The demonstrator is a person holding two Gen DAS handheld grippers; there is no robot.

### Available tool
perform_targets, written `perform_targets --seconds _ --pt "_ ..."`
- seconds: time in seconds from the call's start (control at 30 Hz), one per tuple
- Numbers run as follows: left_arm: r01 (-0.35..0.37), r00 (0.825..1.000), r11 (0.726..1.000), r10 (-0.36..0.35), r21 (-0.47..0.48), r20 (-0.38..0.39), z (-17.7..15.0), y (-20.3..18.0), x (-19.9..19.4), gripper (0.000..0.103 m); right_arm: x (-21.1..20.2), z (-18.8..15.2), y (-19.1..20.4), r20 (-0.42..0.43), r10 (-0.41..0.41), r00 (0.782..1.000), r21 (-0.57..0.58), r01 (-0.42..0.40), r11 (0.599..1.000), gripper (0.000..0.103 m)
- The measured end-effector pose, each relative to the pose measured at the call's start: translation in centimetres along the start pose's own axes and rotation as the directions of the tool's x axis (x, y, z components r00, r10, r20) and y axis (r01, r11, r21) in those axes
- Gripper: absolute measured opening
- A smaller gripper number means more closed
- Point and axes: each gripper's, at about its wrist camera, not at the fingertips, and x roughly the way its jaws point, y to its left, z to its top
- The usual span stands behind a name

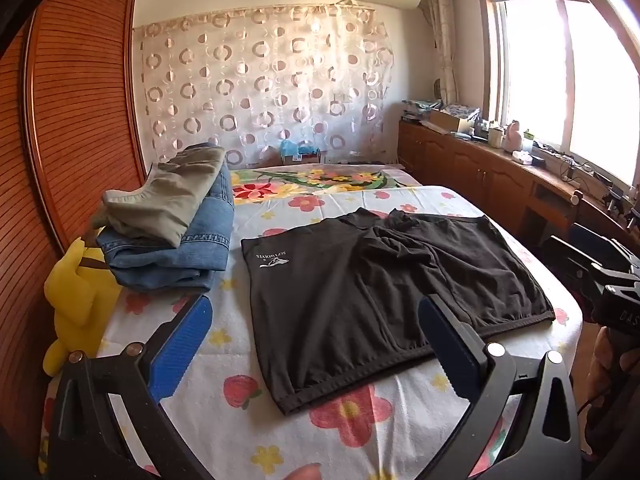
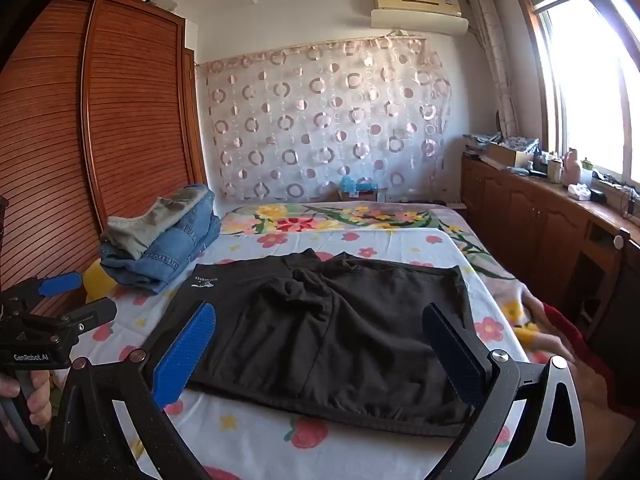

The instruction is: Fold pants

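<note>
Flat on the floral sheet (image 1: 248, 432), soft black pants (image 2: 332, 332) lie beneath each wide-spread, empty, ribbed-padded gripper (image 1: 316, 352) (image 2: 320, 348).

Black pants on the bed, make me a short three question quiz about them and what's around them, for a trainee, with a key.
1. True or false: the left tool is shut on the black pants.
2. What lies on top of the folded jeans at the left of the bed?
A. a towel
B. an olive-green garment
C. a pillow
3. What colour is the soft toy beside that stack?

Key
1. False. Both it and the right tool stand open above the near edge of the pants, holding nothing.
2. B, the olive-green garment.
3. Yellow.
</note>
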Motion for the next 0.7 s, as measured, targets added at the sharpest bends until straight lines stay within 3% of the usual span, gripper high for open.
perform_targets --seconds 0.7 --pt "-0.006 1.0 1.0 0.006 -0.031 -0.011 -0.2 0.6 0.2 0.103 -0.1 -0.1 -0.1 -0.012 -0.004 1.0 0.011 0.005 1.0 0.103"
